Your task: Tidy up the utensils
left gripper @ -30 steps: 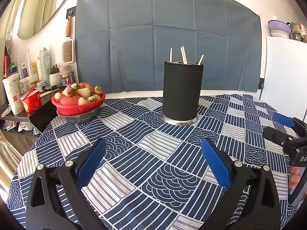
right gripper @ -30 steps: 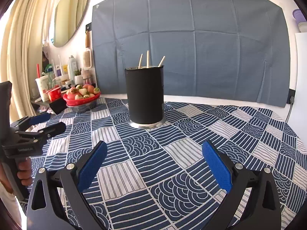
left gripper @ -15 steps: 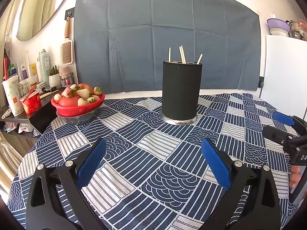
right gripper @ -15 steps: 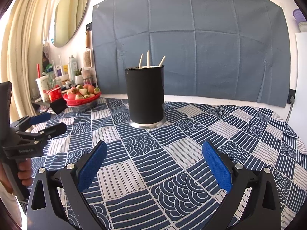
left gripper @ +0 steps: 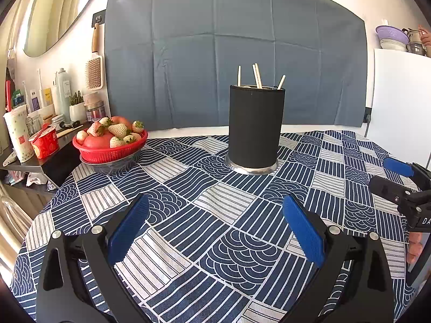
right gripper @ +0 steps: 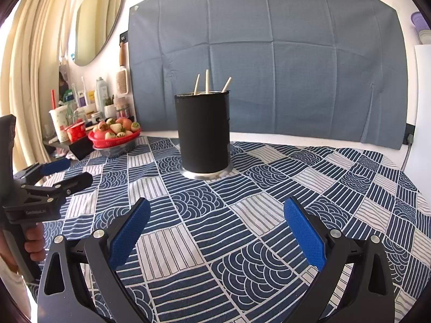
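Bright daylight; sharp; fisheye-warped edges

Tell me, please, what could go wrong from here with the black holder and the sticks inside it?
1. The black holder is tall and stands on a loose tablecloth; a sideways push could tip it.
2. The chopsticks lean apart, so an open hand-held gripper, left or right, might catch only one.
3. The fruit basket sits near the table edge and could be knocked.
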The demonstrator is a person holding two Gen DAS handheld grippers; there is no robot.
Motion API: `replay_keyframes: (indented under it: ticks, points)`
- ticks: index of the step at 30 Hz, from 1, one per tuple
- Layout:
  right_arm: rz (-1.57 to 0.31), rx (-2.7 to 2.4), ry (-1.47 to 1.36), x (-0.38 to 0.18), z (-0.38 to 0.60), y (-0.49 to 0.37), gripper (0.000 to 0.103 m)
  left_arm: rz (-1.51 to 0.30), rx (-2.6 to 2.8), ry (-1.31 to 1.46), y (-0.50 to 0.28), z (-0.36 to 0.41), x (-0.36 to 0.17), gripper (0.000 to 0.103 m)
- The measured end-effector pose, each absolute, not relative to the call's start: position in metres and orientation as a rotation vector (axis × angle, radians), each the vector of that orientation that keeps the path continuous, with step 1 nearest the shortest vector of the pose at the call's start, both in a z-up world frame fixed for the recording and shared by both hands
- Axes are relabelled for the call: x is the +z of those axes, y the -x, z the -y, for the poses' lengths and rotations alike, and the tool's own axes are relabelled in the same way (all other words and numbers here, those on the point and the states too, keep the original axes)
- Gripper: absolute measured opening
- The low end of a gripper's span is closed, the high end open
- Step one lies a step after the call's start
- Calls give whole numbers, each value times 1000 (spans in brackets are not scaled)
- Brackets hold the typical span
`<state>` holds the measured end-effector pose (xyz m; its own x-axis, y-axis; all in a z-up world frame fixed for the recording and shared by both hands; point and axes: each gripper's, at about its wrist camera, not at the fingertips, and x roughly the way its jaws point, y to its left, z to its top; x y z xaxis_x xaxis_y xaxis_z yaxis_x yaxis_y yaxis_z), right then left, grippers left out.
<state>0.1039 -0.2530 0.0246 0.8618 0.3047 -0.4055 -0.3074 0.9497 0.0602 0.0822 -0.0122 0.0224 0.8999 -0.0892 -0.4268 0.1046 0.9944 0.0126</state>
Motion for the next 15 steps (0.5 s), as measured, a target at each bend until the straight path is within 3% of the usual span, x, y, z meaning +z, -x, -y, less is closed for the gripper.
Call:
replay_keyframes:
  ticks: [15]
  points:
    - [-421,321,12,25,252,-103,95,-440,-95,-35,-82,12,22,97]
